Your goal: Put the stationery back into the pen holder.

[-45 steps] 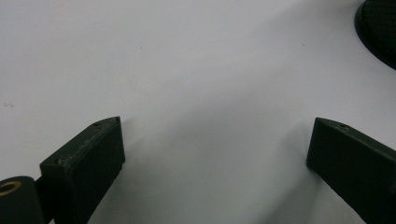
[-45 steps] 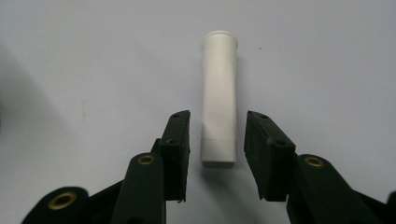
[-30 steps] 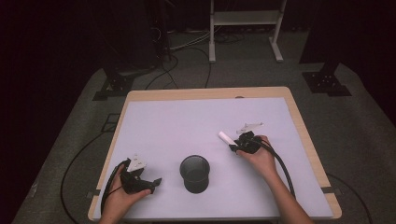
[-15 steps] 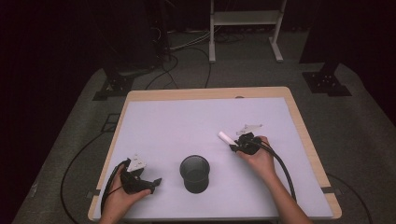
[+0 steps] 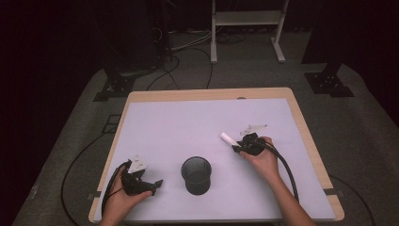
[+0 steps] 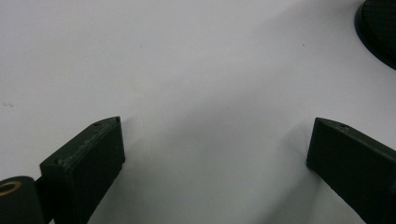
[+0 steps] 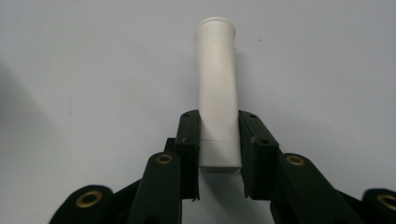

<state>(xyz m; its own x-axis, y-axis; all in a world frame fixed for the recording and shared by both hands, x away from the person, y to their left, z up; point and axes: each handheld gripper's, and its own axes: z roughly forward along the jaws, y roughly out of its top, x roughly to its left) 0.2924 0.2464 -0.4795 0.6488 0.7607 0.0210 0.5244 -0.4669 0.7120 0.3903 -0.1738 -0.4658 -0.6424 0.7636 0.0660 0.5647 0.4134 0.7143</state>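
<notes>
Right gripper (image 7: 219,140) clamps white tube (image 7: 217,93); left gripper (image 6: 215,144) wide, black cup (image 6: 379,28) cut off.

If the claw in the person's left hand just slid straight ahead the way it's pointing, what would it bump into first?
Probably nothing soon. The left claw stands open, pointing across bare white table. In its own view the black mesh cup sits off to the right of its line, so it would likely pass beside it, though depth is hard to judge.

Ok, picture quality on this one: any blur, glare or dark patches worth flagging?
High view: table evenly lit, the floor and room behind nearly black. Left gripper view: jaws slightly soft, faint shadows beneath them, mesh cup cut off at the corner. Right gripper view: white tube sharp, no glare; bottom-left joint blurred.
</notes>
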